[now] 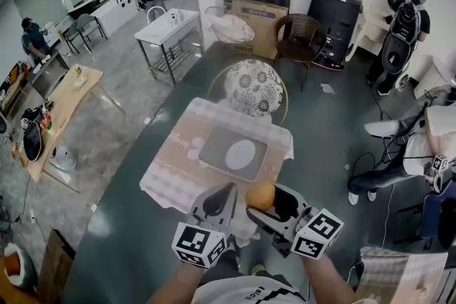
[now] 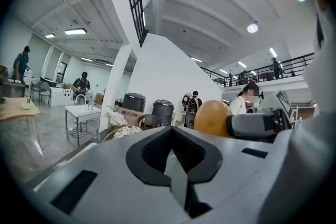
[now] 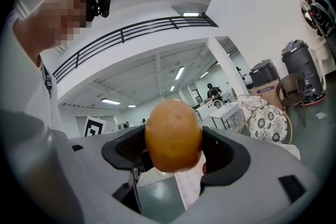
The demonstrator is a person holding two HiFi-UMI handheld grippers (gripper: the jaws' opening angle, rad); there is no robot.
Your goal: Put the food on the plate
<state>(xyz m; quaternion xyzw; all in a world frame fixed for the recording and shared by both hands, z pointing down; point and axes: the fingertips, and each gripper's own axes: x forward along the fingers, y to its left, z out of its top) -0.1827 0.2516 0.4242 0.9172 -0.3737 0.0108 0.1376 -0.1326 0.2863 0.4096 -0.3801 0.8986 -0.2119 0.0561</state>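
R gripper point(image 3: 174, 150) jaws clamped on the round orange-brown food point(image 3: 173, 131), held up near the body, well short of the white plate point(image 1: 241, 154) on the counter point(image 1: 167, 169). L gripper point(image 2: 173, 165) jaws together, empty. Plate bare: pick done, carry + set-down left.

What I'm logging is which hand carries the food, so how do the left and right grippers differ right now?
The left gripper has its fingers closed together on nothing; the right gripper has its fingers spread around a round orange food item, clamping it. In the head view the left gripper points straight ahead, while the right gripper angles inward toward it. Both are held at the near edge of the table, short of the white plate.
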